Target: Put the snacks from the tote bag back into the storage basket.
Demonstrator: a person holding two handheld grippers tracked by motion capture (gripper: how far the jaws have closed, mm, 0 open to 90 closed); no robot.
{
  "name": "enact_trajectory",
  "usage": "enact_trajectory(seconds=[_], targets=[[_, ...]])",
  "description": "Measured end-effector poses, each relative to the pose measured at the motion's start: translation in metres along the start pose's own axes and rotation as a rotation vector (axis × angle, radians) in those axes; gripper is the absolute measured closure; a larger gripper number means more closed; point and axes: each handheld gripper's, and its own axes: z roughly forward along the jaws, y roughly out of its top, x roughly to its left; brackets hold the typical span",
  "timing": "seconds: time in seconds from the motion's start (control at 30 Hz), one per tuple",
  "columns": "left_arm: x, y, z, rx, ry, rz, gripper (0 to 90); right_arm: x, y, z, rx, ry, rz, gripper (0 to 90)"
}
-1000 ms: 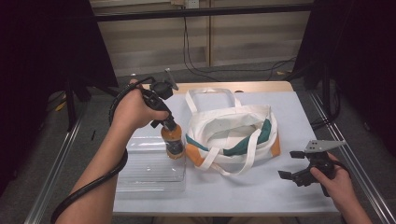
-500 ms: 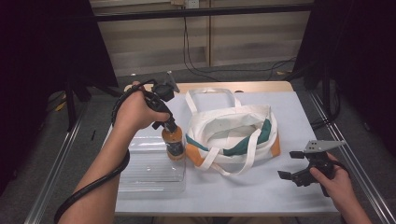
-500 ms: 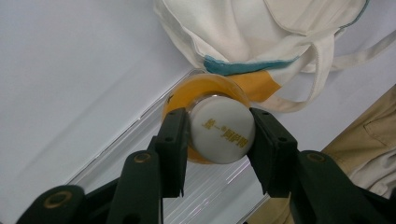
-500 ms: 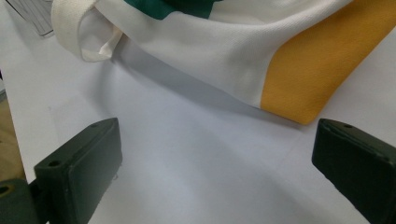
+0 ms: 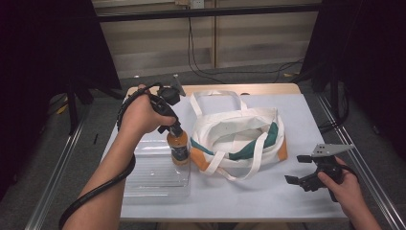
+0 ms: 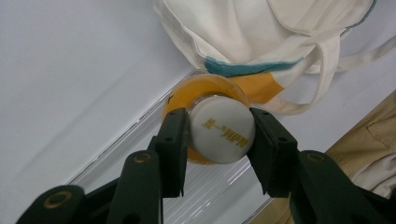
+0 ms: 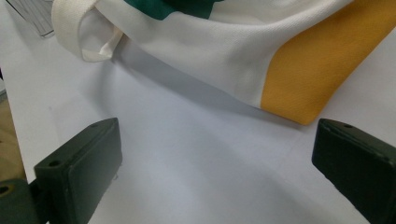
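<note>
The left tool (image 6: 219, 140) clamps its jaws on the white cap of an orange bottle (image 5: 179, 146), which stands upright at the right rim of a clear tray (image 5: 155, 170) near the worktop's (image 5: 249, 196) left edge, just beside a canvas tote bag (image 5: 239, 134). The right tool (image 7: 215, 168) sits wide apart and empty near the front right corner.

A white table (image 5: 287, 120) stands on a grey floor (image 5: 52, 158), metal rails (image 5: 52, 177) running along both sides. Black cables (image 5: 201, 67) trail down the far wall (image 5: 158, 43), dark curtains (image 5: 43, 57) hanging left and right.
</note>
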Motion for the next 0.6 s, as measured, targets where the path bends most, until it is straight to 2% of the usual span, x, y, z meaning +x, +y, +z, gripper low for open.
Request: enact_trajectory(seconds=[0.6], targets=[[0.0021, -0.0020, 0.0093, 0.012, -0.004, -0.005, 59.1, -0.0001, 0.0001, -0.0001, 0.003, 0.000, -0.003, 1.4]])
